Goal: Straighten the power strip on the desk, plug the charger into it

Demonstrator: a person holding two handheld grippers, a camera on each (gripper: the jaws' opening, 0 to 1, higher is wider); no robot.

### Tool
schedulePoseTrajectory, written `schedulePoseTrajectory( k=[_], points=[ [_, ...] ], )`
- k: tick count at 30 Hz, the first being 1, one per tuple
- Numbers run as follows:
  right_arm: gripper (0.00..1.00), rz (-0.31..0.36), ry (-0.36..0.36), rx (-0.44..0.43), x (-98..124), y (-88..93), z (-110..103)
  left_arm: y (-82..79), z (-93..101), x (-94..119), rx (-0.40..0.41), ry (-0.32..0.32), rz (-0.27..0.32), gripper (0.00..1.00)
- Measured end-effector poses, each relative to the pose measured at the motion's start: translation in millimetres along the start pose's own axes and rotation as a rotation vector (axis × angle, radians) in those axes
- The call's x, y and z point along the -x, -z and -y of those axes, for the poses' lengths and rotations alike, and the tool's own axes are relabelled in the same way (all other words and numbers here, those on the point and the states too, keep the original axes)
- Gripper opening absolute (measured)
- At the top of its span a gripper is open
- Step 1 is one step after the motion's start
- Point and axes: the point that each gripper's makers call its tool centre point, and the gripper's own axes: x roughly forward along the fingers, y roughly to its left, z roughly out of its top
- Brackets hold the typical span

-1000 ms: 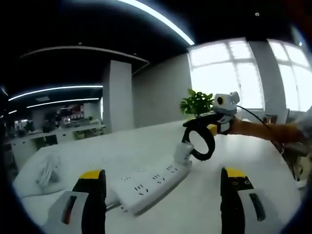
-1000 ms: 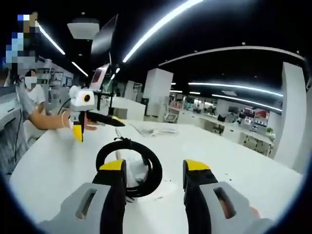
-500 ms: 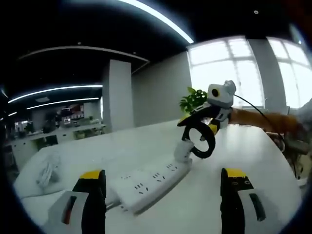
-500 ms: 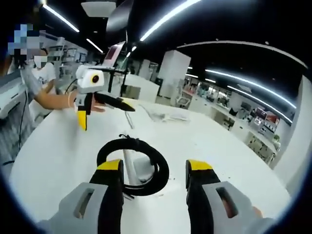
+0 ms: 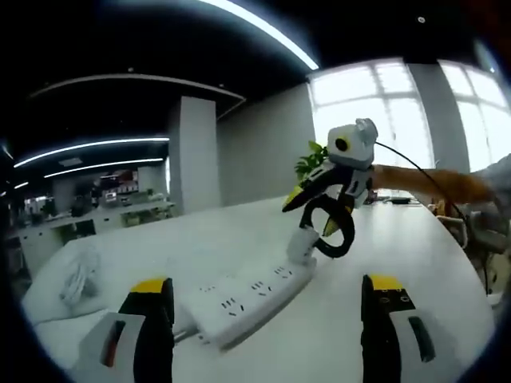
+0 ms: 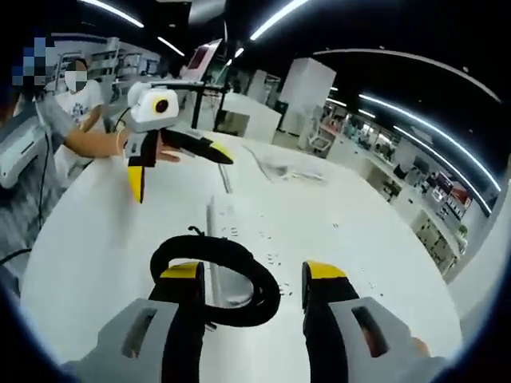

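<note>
A white power strip [image 5: 239,302] lies slantwise on the white desk [image 5: 335,335], just beyond my left gripper [image 5: 267,284], whose jaws stand wide open over it with nothing between them. My right gripper [image 5: 311,215] comes in from the right, holding the white charger [image 5: 301,243] with its black coiled cable [image 5: 335,231] at the strip's far end. In the right gripper view, that gripper [image 6: 251,275] is shut on the charger [image 6: 227,281], the cable coil [image 6: 239,263] wrapped around it. The power strip [image 6: 239,227] runs away ahead, and the left gripper [image 6: 180,175] hovers open beyond it.
A loose bundle of white cable [image 5: 80,275] lies at the desk's left end, seen as the cable bundle [image 6: 279,167] in the right gripper view. A potted plant [image 5: 315,166] stands behind the charger. A person's arm [image 6: 88,140] reaches in, and a monitor [image 6: 204,56] stands further back.
My right gripper has carried the charger left and tipped it down toward the strip's far end. The left gripper and the strip have stayed put.
</note>
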Motion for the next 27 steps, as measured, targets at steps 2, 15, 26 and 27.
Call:
schedulePoseTrajectory(
  k=[2, 15, 26, 27],
  points=[
    [0.48, -0.027, -0.012, 0.015, -2.6, 0.6, -2.3, -0.2, 0.2, 0.0, -0.001, 0.000, 0.000, 0.99],
    [0.42, -0.157, -0.071, 0.081, -15.6, 5.2, -8.5, -3.0, 1.2, -0.2, -0.001, 0.005, 0.008, 0.99],
    [0.35, -0.299, -0.100, 0.149, -21.2, 15.1, -12.7, 7.6, -1.0, -2.3, 0.009, 0.001, -0.048, 0.99],
    [0.35, -0.313, -0.101, 0.153, -20.6, 16.7, -13.0, 10.5, -1.1, -3.1, 0.015, 0.003, -0.061, 0.99]
  ],
)
